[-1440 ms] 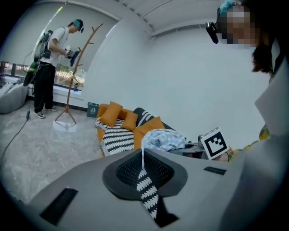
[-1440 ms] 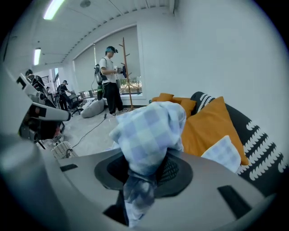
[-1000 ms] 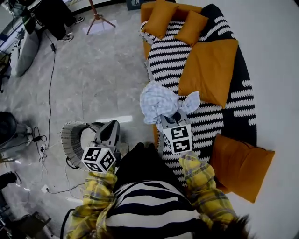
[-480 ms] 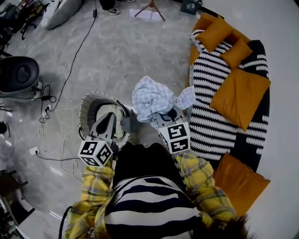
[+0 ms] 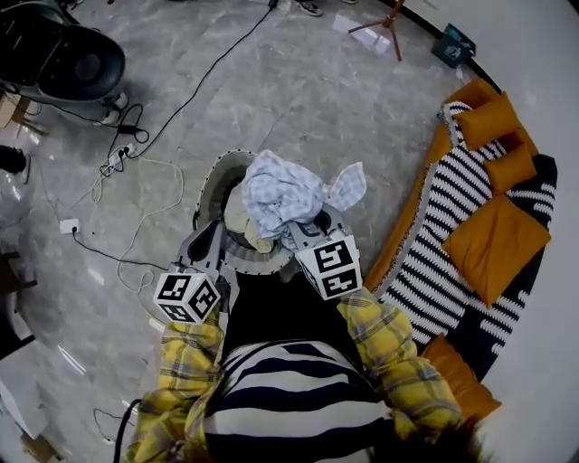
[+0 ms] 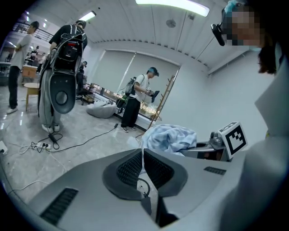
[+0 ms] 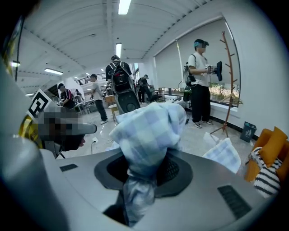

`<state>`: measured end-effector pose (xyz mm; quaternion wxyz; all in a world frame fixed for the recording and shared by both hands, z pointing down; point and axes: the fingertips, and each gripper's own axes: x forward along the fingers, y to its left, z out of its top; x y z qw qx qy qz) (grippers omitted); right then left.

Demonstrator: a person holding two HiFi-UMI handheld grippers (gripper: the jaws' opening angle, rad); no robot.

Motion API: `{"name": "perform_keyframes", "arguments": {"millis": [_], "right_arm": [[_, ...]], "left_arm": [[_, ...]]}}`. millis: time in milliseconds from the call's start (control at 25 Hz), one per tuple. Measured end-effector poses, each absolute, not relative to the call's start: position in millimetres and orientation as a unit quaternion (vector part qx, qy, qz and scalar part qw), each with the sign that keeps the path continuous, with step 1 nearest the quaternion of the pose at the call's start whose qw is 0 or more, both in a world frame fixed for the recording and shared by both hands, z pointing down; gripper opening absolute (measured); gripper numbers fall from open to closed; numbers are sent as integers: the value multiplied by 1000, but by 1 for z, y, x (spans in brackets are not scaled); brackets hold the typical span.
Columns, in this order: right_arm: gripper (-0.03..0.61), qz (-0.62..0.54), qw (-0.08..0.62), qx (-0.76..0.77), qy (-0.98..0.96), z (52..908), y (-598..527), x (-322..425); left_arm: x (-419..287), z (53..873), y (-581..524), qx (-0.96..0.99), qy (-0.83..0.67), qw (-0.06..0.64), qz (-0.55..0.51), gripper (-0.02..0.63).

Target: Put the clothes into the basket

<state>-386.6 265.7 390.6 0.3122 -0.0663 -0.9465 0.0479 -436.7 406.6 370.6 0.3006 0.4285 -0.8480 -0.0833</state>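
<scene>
A crumpled light-blue checked cloth (image 5: pixel 282 192) hangs over the near right rim of the round wicker basket (image 5: pixel 206 185) on the floor. My right gripper (image 5: pixel 313 222) is shut on its lower bunch. In the right gripper view the cloth (image 7: pixel 149 131) fills the jaws and rises above them. My left gripper (image 5: pixel 213 233) points at the basket's near left rim, shut, with nothing between its jaws (image 6: pixel 142 164). From the left gripper view the cloth (image 6: pixel 170 137) shows to the right. A cream-coloured thing (image 5: pixel 239 213) lies inside the basket.
A striped sofa (image 5: pixel 452 235) with orange cushions (image 5: pixel 496 244) stands at the right. Cables and a power strip (image 5: pixel 118 155) trail over the grey floor at the left. A dark round machine (image 5: pixel 63 54) is at top left. A tripod (image 5: pixel 391 20) and other people (image 6: pixel 135 101) stand further off.
The view swung from the sofa to the floor. Both grippers moved left, away from the sofa, and the held cloth now hangs over the basket instead of over the sofa's edge.
</scene>
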Motion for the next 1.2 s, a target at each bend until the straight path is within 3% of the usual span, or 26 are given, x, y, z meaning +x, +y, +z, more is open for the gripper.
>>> {"name": "perform_keyframes", "arguments": {"millis": [360, 520, 720, 1200], "right_arm": [[152, 25, 348, -171, -922, 419, 351, -432], [278, -50, 393, -198, -897, 453, 372, -431], [287, -42, 385, -196, -901, 456, 375, -431], [95, 22, 380, -143, -914, 445, 346, -426]], "left_arm": [[-457, 396, 468, 371, -864, 325, -104, 20], [-461, 402, 476, 365, -863, 331, -109, 20], [-466, 406, 474, 368, -861, 335, -110, 20], [-469, 407, 445, 402, -843, 342, -105, 20]]}}
